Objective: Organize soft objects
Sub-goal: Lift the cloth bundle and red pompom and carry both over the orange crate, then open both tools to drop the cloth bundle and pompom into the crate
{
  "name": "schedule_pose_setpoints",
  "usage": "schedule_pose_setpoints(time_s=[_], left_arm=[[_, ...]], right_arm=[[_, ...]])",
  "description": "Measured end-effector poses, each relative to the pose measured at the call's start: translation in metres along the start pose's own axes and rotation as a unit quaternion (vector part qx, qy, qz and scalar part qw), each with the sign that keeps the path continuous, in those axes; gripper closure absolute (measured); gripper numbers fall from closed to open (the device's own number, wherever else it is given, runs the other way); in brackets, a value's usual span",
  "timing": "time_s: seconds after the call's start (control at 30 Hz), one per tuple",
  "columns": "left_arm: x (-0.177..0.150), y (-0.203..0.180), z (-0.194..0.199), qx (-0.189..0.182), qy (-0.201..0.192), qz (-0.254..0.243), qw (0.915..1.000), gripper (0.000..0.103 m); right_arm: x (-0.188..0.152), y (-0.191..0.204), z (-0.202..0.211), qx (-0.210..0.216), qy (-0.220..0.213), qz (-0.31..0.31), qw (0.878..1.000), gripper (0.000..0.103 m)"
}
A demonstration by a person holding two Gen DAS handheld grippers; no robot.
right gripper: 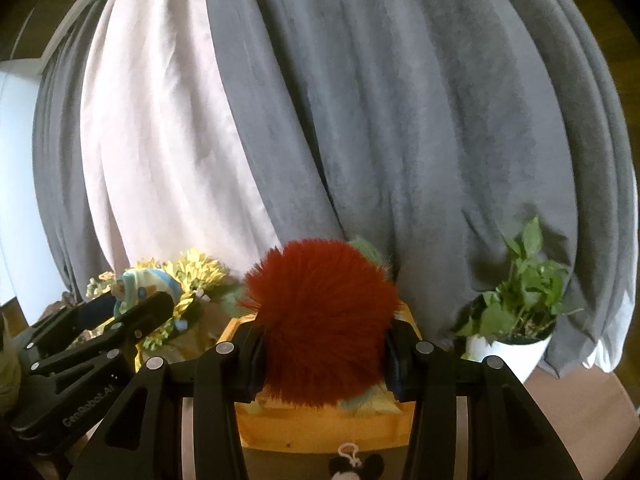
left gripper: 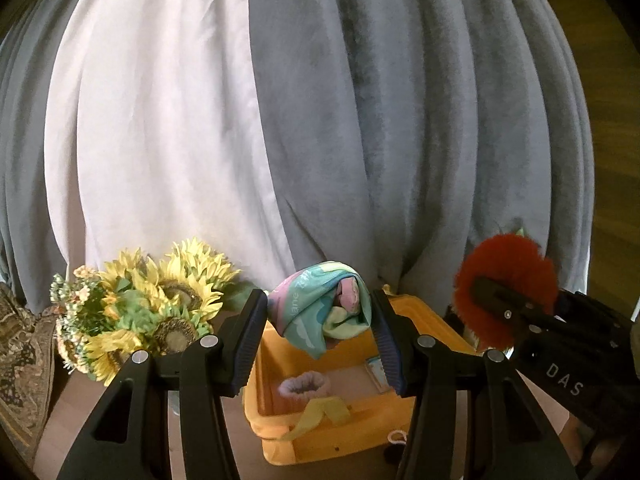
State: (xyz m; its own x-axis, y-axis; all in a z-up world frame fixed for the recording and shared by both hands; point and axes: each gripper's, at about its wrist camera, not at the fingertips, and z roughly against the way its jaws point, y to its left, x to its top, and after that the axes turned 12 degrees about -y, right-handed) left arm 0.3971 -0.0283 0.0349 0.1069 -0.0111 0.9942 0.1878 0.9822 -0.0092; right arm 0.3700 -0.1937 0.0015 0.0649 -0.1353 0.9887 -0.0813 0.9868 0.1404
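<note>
Two hand-held grippers hover over an orange bin [left gripper: 276,364] at the lower centre of the left wrist view, each clamped on a soft item. The left gripper [left gripper: 320,312] pinches a rolled pastel cloth [left gripper: 320,304] between its pads, directly above the bin's open top. The right gripper [right gripper: 324,344] squeezes a fluffy red pom-pom [right gripper: 320,316], which fills the lower middle of its own view and shows at the right edge of the other.

The sorting looks partly done. Inside the bin lie one pink fuzzy scrunchie [left gripper: 305,384], one yellow ribbon-like strip [left gripper: 320,416] and a small card-like piece against the far right wall, too small to identify. Two items are in the air and not yet dropped; by the look of it, releasing both over the bin is what remains.

Around the scene: one bunch of artificial sunflowers [left gripper: 160,300] at lower left, one potted green plant [right gripper: 520,304] in a white pot at lower right, and grey-and-white curtains [left gripper: 320,120] filling the background.
</note>
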Motion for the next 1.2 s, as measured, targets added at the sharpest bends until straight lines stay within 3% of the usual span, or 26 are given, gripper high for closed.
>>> schedule_pose_setpoints(time_s=[0.53,0.97,1.03,1.1,1.13,1.2], left_arm=[[-0.030,0.007,-0.076,0.014,0.049,-0.008,0.9987,0.051],[-0.063,0.015,-0.119,0.001,0.100,0.002,0.9949,0.050],[-0.066,0.016,-0.122,0.002,0.103,0.005,0.9946,0.048],[-0.069,0.016,-0.125,0.004,0.104,0.006,0.9945,0.038],[-0.070,0.017,-0.125,0.004,0.103,0.007,0.9946,0.038],[-0.070,0.017,-0.125,0.004,0.104,0.005,0.9946,0.037]], right_arm=[[-0.023,-0.012,-0.076,-0.002,0.044,-0.001,0.999,0.056],[-0.055,-0.024,-0.121,-0.012,0.099,-0.004,0.995,0.056],[-0.059,-0.025,-0.126,-0.013,0.108,-0.005,0.994,0.051],[-0.061,-0.025,-0.130,-0.014,0.116,-0.004,0.993,0.044],[-0.062,-0.025,-0.131,-0.016,0.117,-0.001,0.993,0.037],[-0.061,-0.025,-0.132,-0.023,0.114,0.004,0.993,0.033]])
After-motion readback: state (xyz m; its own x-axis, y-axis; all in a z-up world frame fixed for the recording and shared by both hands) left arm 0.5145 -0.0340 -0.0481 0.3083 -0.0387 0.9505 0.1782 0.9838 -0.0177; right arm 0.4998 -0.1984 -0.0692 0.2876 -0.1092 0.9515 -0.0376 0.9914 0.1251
